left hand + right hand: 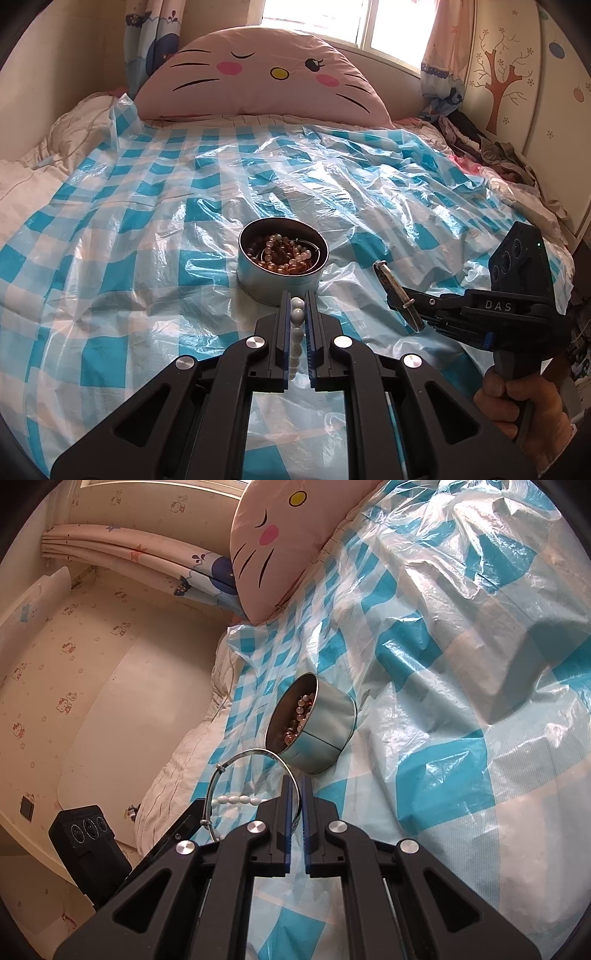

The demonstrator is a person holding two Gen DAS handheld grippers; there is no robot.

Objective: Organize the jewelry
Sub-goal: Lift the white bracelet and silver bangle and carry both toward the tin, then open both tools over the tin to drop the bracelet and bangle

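Looks pretty far along, judging by the round metal tin (pixel 282 271) sitting on the blue-and-white checked plastic sheet (pixel 147 221) over the bed, already loaded with a tangle of brownish and pale bead strands. Two pieces left out of it, as far as visible, both up in the air rather than on the sheet. Left gripper (pixel 297 306) clamped on a white bead bracelet (pixel 297 314), beads stacked in a line between the two fingers, tips just short of the tin's near wall. Right gripper (pixel 296 794) pinched tight on the rim of a thin silver bangle (pixel 251 754), which loops out to the left of the fingers toward the tin's open mouth. From the left camera, same bangle seen edge-on, sticking up from the right gripper's tips, off to the right of the tin and a bit apart from it. From the right camera, white beads showing through the bangle's hoop, though touching or just lined up behind it, can't tell. No loose jewelry spotted anywhere else on the sheet, but plenty of crinkles and glare, so no promises. Probably just a matter of getting both pieces over the rim and letting go, bracelet first since closer. No lid in sight, so no idea whether closing up counts as part of the job. Big pink cat-face pillow (pixel 258 74) watching from the headboard, for what that's worth.
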